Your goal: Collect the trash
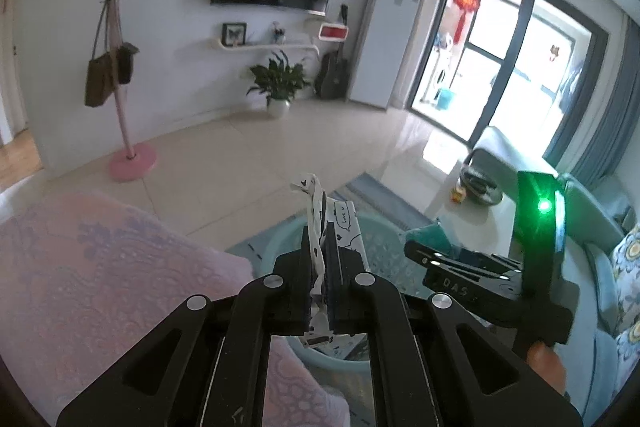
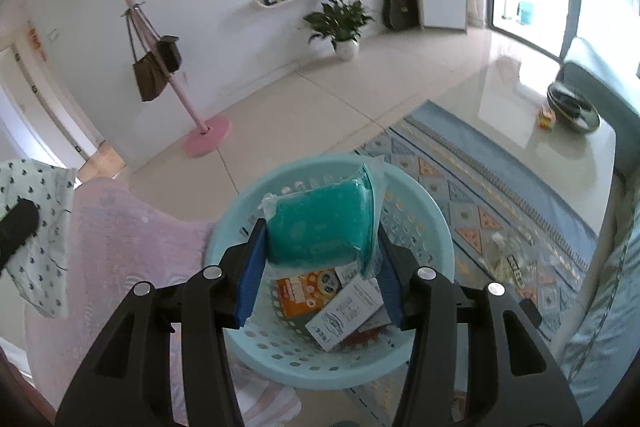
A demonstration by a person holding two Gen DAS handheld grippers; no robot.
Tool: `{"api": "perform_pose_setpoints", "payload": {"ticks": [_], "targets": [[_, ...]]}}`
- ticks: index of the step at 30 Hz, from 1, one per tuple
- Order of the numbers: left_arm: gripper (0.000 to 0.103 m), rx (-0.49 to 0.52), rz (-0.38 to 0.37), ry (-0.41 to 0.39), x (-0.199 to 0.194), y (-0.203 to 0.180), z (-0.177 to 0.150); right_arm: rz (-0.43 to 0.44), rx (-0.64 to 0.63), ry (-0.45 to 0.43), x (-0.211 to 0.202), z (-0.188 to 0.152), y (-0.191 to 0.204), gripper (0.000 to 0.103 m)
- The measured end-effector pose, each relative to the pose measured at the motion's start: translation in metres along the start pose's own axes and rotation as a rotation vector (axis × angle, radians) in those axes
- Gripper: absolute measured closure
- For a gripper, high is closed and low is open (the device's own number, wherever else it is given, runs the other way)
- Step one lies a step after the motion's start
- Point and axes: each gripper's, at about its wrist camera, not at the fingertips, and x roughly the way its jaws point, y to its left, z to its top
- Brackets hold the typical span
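Note:
My left gripper is shut on a white wrapper with black heart prints, held above the light blue perforated basket. My right gripper is shut on a teal pack in clear plastic, held over the same basket. Inside the basket lie an orange packet and a white printed box. The right gripper also shows in the left wrist view, and the wrapper shows at the left edge of the right wrist view.
A pink patterned cushion lies left of the basket. A glass coffee table with a dark bowl stands to the right on a patterned rug. A pink coat stand and a potted plant are farther back.

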Motion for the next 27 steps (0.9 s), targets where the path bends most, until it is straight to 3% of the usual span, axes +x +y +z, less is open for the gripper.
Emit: {"api": "perform_pose_setpoints", "payload": {"ticks": [4, 5, 6, 8, 14, 21, 27], "targets": [[0.097, -0.028, -0.022, 0.036, 0.024, 0.0, 0.0, -0.006, 0.016, 0.006, -0.001, -0.001, -0.008, 0.053], [0.09, -0.031, -0.025, 0.038, 0.029, 0.001, 0.0, -0.008, 0.017, 0.003, -0.003, -0.002, -0.01, 0.052], [0.075, -0.032, -0.03, 0.041, 0.032, 0.001, -0.001, -0.009, 0.016, 0.0, -0.004, -0.002, -0.012, 0.048], [0.06, -0.03, -0.019, 0.039, 0.033, 0.002, -0.004, -0.014, 0.017, -0.011, -0.009, -0.001, -0.015, 0.042], [0.032, -0.066, -0.013, 0.005, 0.015, 0.011, -0.014, 0.003, 0.023, -0.032, -0.025, -0.001, -0.019, 0.037], [0.023, -0.035, 0.061, -0.071, -0.032, 0.023, -0.025, 0.059, -0.041, -0.096, -0.057, -0.008, 0.017, 0.033], [0.019, -0.044, 0.126, -0.165, -0.086, 0.037, -0.041, 0.098, -0.141, -0.235, -0.099, -0.021, 0.064, 0.024]]}}
